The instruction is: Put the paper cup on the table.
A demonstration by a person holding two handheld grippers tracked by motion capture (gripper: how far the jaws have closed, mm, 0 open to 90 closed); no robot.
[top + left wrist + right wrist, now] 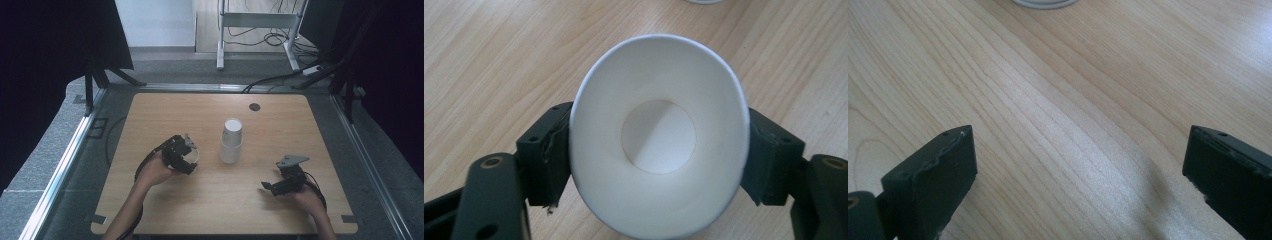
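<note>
A white paper cup point(659, 90) lies on its side between the jaws of my left gripper point(659, 150), its mouth facing the camera and pressed into an oval. Both pads point(549, 155) touch its sides. In the high view, my left gripper point(186, 156) holds this cup point(193, 155) low over the table's left middle. A stack of white paper cups point(231, 140) stands upside down at the table's centre, to the right of it. My right gripper point(278, 185) hovers at the front right, jaws wide apart over bare wood point(1080, 165), holding nothing.
The wooden table point(280, 125) has a small black round cap point(255, 107) near its far edge. Metal rails point(65, 160) run along both sides. Cables and white desk legs point(220, 35) lie on the floor beyond. A white rim point(1045, 2) shows ahead of my right gripper.
</note>
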